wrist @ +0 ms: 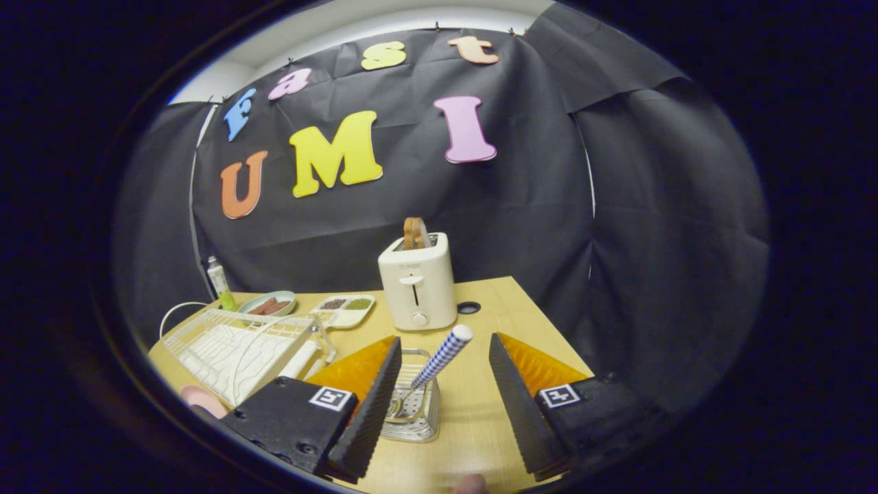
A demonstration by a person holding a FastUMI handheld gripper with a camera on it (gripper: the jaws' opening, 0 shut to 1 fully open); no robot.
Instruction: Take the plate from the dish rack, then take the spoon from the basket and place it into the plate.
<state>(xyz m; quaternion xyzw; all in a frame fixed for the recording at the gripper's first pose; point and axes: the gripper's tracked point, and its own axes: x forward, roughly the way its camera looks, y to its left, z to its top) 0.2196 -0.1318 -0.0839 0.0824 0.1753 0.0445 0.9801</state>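
Over the basket [413,398] the gripper [439,405] hung with its fingers spread wide and nothing between them but air and the slanting spoon [442,360]. The basket, a small wire-mesh cup, stood on the wooden table [507,309] just ahead of the left finger, and the spoon leaned in it with its bowl down inside and its checked handle rising away toward the toaster [418,285], which sat beyond the basket with a slice standing up in one slot. To the left of the basket lay the white dish rack [240,346]; I could not make out a plate standing in it. Just past the rack's near corner, beside the gripper body, a pink rounded edge [202,399] showed on the table, which I took for the plate already set down, though too little of it was visible to be sure. Beyond the rack were a shallow dish [269,302] with brown pieces, a divided tray [345,307] and a small bottle [219,283]. By my reckoning the spoon step was in hand, with the grasp not yet made. The next move called for bringing the fingers down around the handle, closing on it where it cleared the basket rim, and drawing it up along its own slant so the bowl did not catch the wire and tip the light basket, then carrying it left of the basket to the plate.
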